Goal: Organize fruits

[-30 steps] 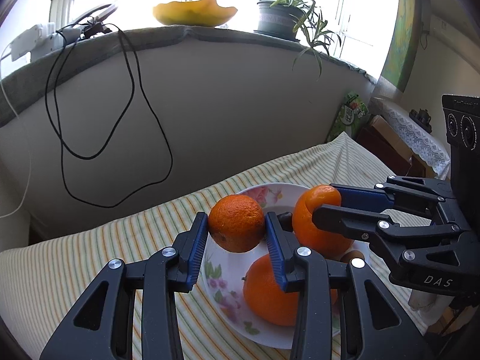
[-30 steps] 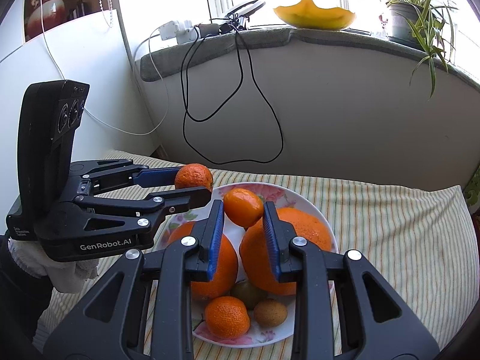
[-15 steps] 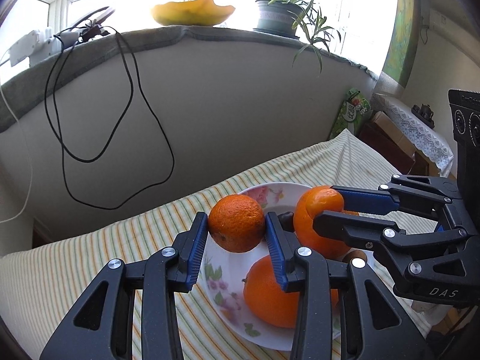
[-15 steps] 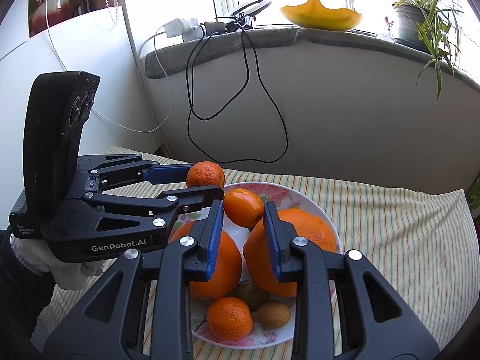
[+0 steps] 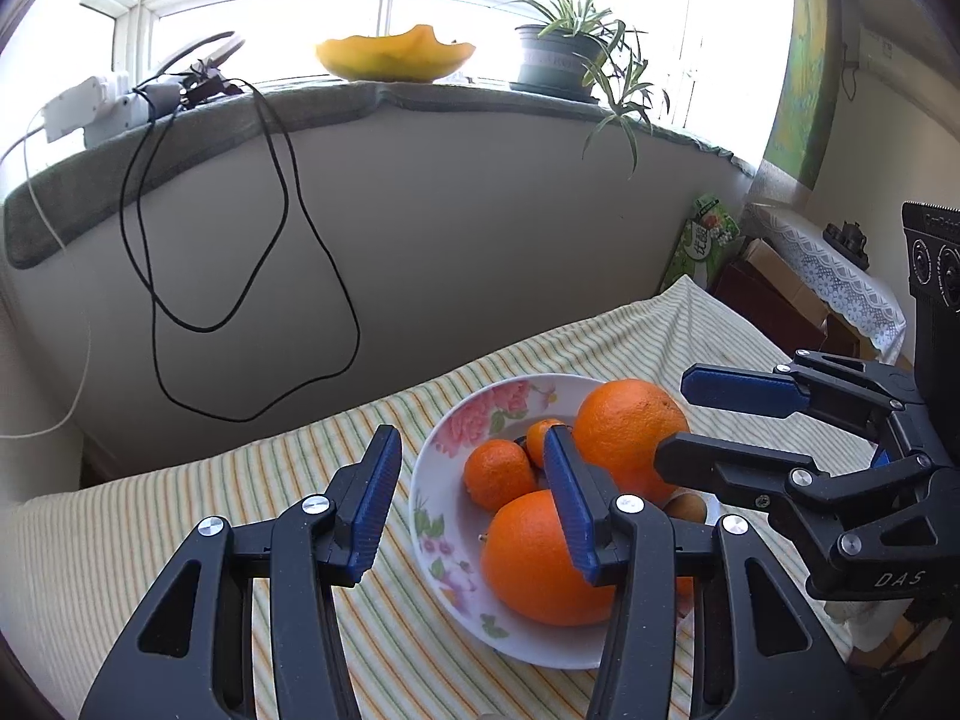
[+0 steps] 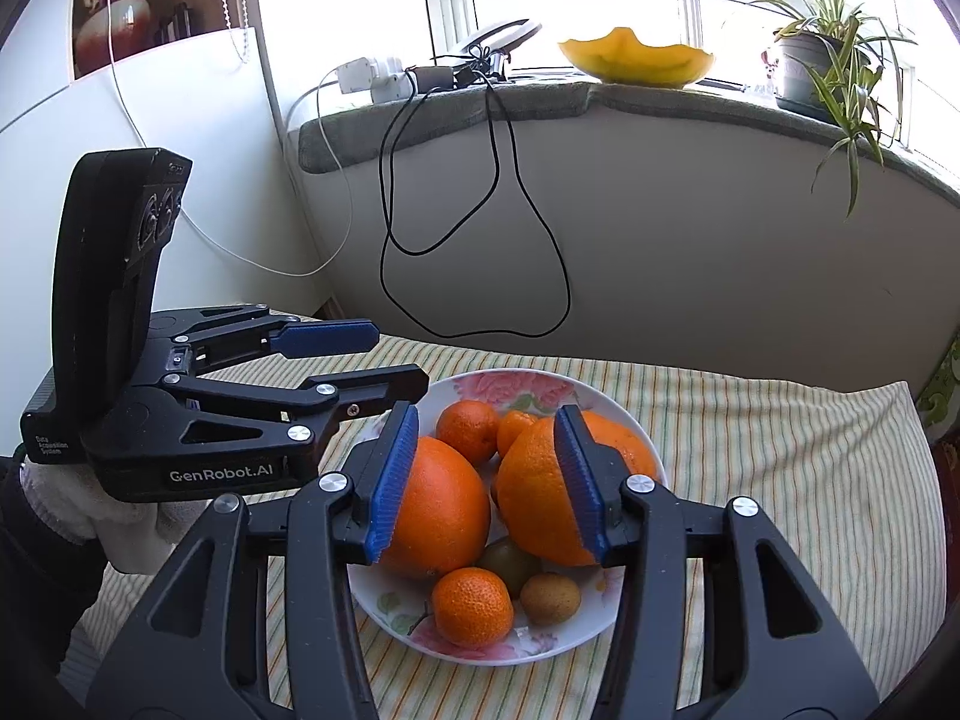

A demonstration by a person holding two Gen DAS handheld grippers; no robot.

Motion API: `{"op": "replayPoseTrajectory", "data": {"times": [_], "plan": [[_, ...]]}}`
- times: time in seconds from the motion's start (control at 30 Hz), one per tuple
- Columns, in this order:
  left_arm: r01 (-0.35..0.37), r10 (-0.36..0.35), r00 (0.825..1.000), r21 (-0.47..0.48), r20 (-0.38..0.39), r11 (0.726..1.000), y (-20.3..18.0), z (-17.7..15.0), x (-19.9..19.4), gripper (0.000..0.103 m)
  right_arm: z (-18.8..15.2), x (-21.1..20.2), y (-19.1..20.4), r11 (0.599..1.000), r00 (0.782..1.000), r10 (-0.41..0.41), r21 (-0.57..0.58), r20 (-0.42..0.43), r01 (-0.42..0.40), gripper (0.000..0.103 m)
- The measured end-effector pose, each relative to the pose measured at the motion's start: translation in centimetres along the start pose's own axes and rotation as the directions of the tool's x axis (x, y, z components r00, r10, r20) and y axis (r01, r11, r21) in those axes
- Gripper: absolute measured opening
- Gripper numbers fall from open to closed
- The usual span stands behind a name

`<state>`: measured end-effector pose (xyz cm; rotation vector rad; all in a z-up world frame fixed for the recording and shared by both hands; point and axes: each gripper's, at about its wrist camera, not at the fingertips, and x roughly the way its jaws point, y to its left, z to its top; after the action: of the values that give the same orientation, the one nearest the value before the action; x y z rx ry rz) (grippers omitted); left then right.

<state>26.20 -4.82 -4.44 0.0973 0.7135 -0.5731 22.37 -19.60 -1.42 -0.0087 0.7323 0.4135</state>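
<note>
Both jaws stand open and empty: the left gripper [image 5: 468,498] and the right gripper [image 6: 486,480] hang over the flowered plate [image 6: 606,630], probably spread to let fruit drop or to choose the next piece. On the striped surface [image 6: 780,480] the plate gathers all the fruit. Two big oranges [image 6: 438,510] fill its middle, side by side, likely anchoring the pile. Smaller tangerines [image 6: 471,606] sit at 6 and 12 o'clock, tucked into the gaps. Smallest, two brownish kiwis [image 6: 549,597] nestle touching at about 5 o'clock.
</note>
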Motion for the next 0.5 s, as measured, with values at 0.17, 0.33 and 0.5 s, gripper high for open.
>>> {"op": "replayPoseTrajectory", "data": {"times": [0.17,0.33,0.5], "plan": [[-0.018,0.018,1.0,-0.01,0.011,1.0,-0.4,-0.8,-1.6,0.048,-0.6,-1.4,-0.2,1.0,1.0,-0.01,0.017,0.014,0.01,0.059],[-0.045,0.046,0.999,-0.05,0.019,0.998,-0.8,-2.2,-3.3,0.062,-1.3,-2.8,-0.6,0.999,1.0,-0.023,0.03,0.02,0.022,0.071],[-0.094,0.096,0.995,-0.073,0.026,0.993,-2.1,-3.4,-4.9,0.072,-2.2,-3.6,-0.6,0.999,0.999,-0.038,0.021,-0.001,0.038,0.079]]}}
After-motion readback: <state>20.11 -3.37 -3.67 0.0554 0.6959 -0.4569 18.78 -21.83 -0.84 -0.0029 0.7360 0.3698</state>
